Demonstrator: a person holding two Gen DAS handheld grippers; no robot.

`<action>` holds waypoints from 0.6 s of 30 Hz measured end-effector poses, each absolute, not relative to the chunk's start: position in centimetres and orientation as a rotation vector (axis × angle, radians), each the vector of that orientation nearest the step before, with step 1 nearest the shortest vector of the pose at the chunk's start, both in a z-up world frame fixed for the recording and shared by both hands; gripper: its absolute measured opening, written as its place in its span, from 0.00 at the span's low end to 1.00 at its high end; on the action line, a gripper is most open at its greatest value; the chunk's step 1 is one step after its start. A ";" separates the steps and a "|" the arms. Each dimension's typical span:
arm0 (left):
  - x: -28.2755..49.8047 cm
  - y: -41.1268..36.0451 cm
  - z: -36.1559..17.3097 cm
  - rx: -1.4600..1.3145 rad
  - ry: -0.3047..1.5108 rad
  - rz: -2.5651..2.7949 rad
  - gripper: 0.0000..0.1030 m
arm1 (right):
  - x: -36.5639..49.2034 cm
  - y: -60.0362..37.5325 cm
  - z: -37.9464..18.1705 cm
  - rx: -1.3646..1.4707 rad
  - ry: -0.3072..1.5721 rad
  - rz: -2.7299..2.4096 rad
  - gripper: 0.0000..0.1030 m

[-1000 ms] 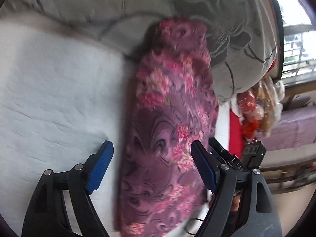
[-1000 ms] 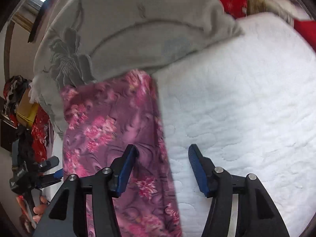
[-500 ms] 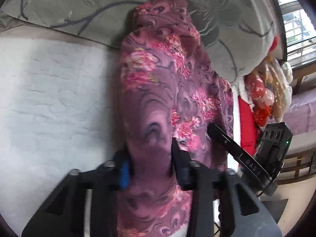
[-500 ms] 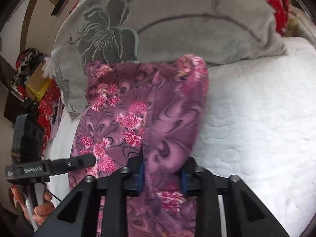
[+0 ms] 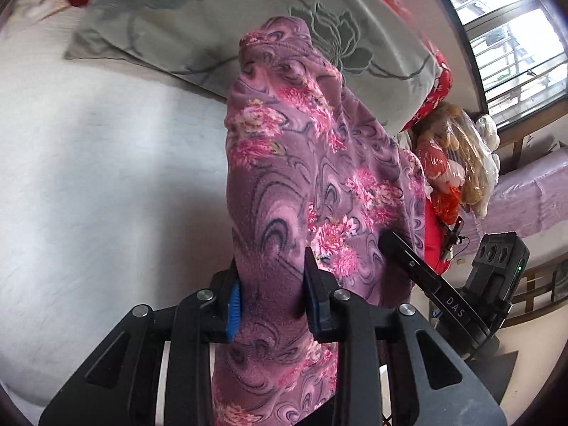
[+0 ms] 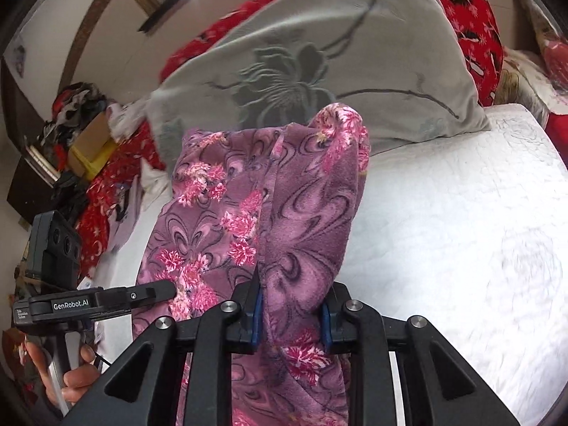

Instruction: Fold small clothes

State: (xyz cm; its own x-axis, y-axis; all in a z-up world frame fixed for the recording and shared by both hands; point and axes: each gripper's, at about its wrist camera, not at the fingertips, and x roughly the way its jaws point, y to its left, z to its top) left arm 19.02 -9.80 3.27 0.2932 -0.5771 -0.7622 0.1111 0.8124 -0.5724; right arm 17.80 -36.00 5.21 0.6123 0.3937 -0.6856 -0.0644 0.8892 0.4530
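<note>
Purple fleece with pink flowers is the workpiece: one small garment [image 5: 291, 163], raised between both grippers above the white quilted bed [image 5: 92, 184].

Left gripper [image 5: 271, 291]: its jaws have just been closing and are now narrowed onto a bunched thickness of the garment, both blue pads pressing the cloth. Ahead of the gripper the fabric rises in a hump toward the grey flowered pillow [image 5: 220, 17]; below it the rest hangs slack.

Right gripper [image 6: 293, 314]: its jaws have likewise just been closing and now clamp a second gathered fold of the same garment [image 6: 227, 213]. In this view the cloth spreads to the left of the gripper, toward the other gripper held in the person's hand [image 6: 76, 376], with the pillow [image 6: 319, 53] beyond the fingertips.

Step in hand (judged): the near edge is pinched at two points and lifted, which reads as the start of a fold away from the person.

The next move calls for carrying both grips forward together, level with each other, so the held edge lands squarely on the far part of the garment (uneven travel would skew the fold), then releasing only once the cloth rests on the bed.
</note>
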 end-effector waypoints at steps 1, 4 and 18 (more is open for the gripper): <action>18.3 -8.3 3.6 -0.452 1.189 -0.473 0.25 | 16.9 -35.7 5.5 0.410 0.878 0.277 0.24; 16.9 -6.2 4.0 -0.440 1.178 -0.449 0.25 | 15.1 -33.9 5.5 0.412 0.879 0.291 0.24; 16.7 -0.2 -3.4 -0.465 1.274 -0.301 0.27 | 15.4 -28.4 -0.8 0.450 0.971 0.328 0.26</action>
